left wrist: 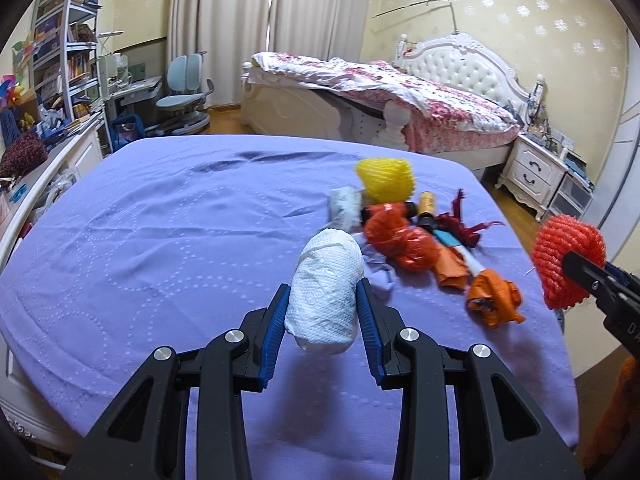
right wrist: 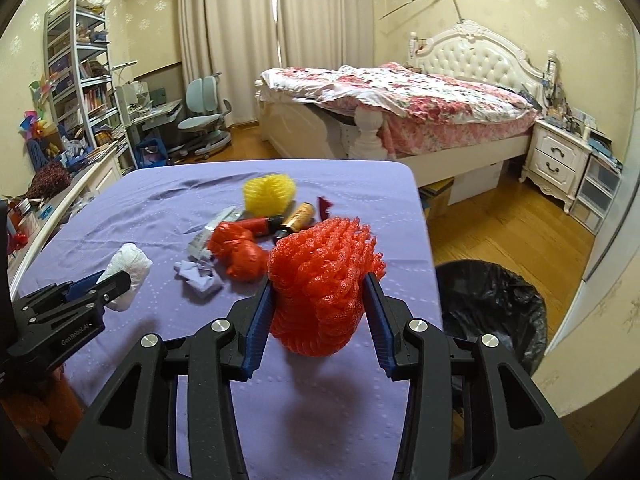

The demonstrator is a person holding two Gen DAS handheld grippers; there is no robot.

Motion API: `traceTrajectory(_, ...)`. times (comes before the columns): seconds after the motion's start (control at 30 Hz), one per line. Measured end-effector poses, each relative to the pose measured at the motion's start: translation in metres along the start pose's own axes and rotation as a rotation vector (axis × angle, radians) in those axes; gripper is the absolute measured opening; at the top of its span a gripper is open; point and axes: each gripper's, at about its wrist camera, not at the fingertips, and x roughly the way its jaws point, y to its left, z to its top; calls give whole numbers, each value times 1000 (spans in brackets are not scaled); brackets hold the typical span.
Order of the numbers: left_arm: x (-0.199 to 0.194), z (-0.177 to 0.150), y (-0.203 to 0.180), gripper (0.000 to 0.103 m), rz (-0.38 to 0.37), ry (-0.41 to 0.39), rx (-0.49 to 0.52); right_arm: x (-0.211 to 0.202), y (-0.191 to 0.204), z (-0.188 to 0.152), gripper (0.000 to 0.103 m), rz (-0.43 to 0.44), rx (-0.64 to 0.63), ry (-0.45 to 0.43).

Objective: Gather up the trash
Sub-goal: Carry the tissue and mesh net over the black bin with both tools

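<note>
Red foam net (right wrist: 324,284), crumpled, in right claw (right wrist: 318,312).

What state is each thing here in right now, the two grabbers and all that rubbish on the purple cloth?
Left gripper: shut on the white crumpled paper wad, lifted.
Right gripper: shut on the red foam net sleeve, lifted.
Yellow foam net sleeve: lying on the purple cloth.
Orange plastic bag: crumpled, lying.
Black-lined trash bin: open, beside the table.

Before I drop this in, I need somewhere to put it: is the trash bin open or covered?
Open. The trash bin shows no lid in the right wrist view, only its black liner bag around an open mouth.
</note>
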Motion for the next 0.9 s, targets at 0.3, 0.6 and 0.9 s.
traceTrajectory(0.3,4,6,-40,36,-39,-8,61,1,-37,-11,43,-50,53,2)
traceTrajectory(0.6,13,9,-94,36,-119,-10,124,-1,-84,-21,43,-108,124,2)
traceTrajectory(0.9,33,16,-161,36,-204,10,195,0,-136,-24,43,-174,192,-1)
